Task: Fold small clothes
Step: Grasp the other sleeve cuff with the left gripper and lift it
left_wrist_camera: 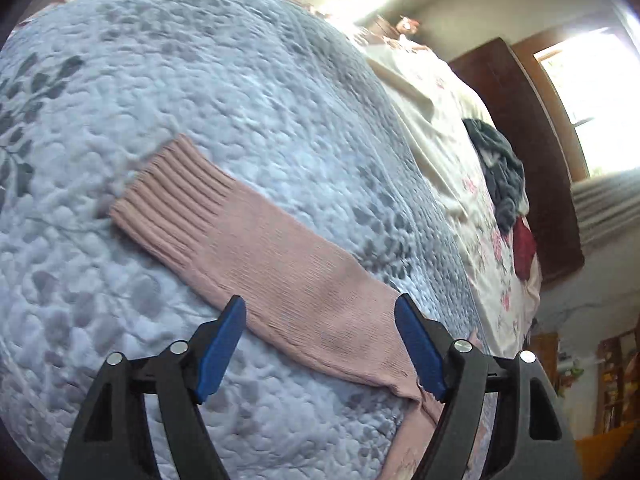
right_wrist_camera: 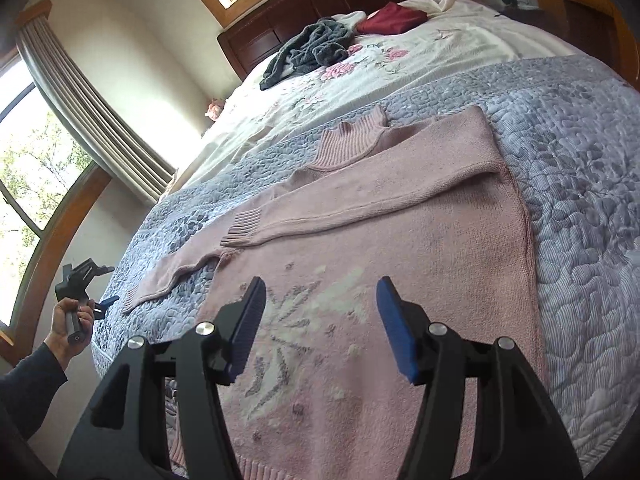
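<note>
Both claws spread, left claw [left_wrist_camera: 320,320] over the sweater's sleeve [left_wrist_camera: 256,248] near the bed edge: thin knit could slip the pinch.

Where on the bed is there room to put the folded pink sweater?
Bare blue quilt lies open beside the pink sweater, on the side with the folded sleeve. White floral sheet is free between quilt and headboard. It's crowded near the grey clothes, the red cloth and the spread sleeve.
</note>
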`<state>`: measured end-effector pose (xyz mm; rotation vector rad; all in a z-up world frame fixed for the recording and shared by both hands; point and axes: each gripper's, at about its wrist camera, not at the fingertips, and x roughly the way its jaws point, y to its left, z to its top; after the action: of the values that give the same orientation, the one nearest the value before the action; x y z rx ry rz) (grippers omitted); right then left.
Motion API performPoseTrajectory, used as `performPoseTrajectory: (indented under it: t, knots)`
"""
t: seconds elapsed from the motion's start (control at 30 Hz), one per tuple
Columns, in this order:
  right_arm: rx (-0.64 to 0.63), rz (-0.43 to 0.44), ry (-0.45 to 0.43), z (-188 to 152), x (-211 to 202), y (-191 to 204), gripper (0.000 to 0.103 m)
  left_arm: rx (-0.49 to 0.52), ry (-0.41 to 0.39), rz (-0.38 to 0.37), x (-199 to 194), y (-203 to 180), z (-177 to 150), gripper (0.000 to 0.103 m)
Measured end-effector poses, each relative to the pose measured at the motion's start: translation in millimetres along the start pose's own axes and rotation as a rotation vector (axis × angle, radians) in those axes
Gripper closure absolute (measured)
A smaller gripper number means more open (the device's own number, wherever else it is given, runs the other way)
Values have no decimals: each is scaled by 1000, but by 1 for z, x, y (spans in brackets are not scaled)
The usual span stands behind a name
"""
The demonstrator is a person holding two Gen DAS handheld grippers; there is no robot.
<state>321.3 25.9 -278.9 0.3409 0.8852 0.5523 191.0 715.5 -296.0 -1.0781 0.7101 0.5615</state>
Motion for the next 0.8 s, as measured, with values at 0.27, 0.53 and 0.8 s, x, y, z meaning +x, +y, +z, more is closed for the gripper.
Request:
performPoseTrajectory:
  t: [0.27, 0.53, 0.8]
  knots:
    - [-98, -16, 39, -4, -13, 69, 45, -181, 41, 11, 25, 92, 43, 26]
    - [-115, -48, 45, -7, -24, 92, 44, -123, 97, 22, 51, 87, 56, 95]
    - [-92, -48, 43, -2, -33, 101, 44, 34, 15, -171, 0, 2, 62, 96]
